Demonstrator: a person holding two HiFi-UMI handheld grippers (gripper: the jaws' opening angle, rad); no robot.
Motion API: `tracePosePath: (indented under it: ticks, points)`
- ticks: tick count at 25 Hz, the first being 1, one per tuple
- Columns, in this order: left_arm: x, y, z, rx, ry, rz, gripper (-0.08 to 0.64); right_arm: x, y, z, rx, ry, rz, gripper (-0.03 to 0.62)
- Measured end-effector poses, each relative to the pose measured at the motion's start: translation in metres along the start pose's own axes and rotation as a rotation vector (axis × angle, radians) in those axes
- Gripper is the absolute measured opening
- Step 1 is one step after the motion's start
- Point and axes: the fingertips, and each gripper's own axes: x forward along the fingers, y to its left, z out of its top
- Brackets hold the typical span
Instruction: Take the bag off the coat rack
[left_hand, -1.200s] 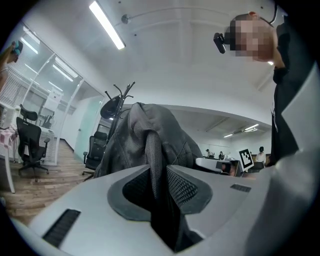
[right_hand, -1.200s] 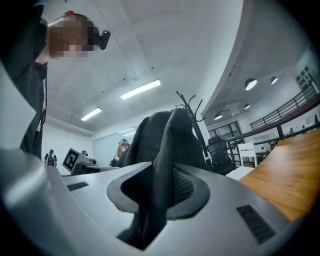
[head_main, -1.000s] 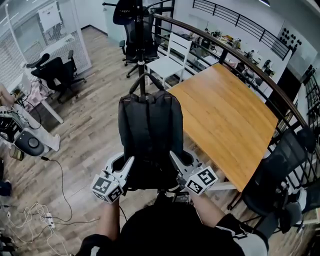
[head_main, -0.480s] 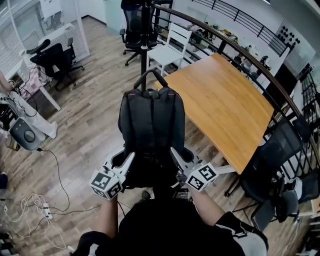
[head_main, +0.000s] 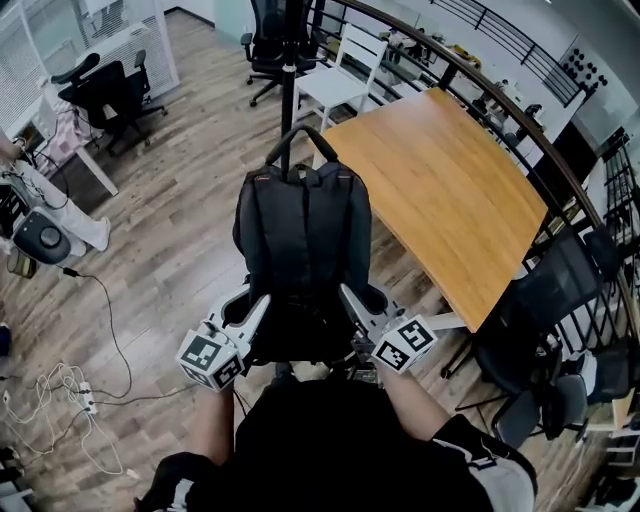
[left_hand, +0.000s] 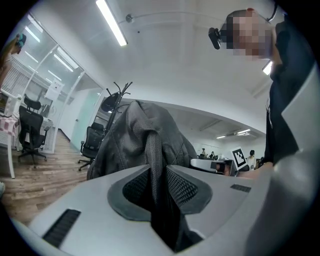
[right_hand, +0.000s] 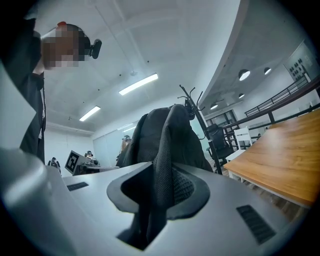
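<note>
We are gripping black fabric backpack (head_main: 303, 235), hanging between grippers, apparently clear of black metal coat rack (head_main: 290, 70). Jaws of left gripper (left_hand: 157, 185) and right gripper (right_hand: 157, 187) each clamping mesh shoulder strap (left_hand: 152, 150). Advising: drawing back evenly, watching top loop (head_main: 325, 148) near rack.

Black top (head_main: 340, 450), grey left claw (head_main: 255, 308), grey right claw (head_main: 350, 298), black-and-white marker cubes (head_main: 210, 360)

No words, numbers or brand names can be read in any of the views. Only black-and-white square markers are seen, one set on the cube (head_main: 211, 360) of the left gripper (head_main: 248, 306) and one on the cube (head_main: 404, 346) of the right gripper (head_main: 362, 301). Patterns are carried by them, not letters.
</note>
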Motion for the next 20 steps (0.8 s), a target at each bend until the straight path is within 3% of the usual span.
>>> tracePosePath:
  ticks: [14,20]
  points:
    - [0.004,-0.016,0.005,0.000,-0.001,0.055,0.103,-0.007,0.000,0.014,-0.002,0.024,0.064,0.098]
    - [0.009,-0.016,0.015,-0.016,-0.033,0.042,0.103,-0.003,-0.001,0.029,-0.077,0.025,0.104,0.098]
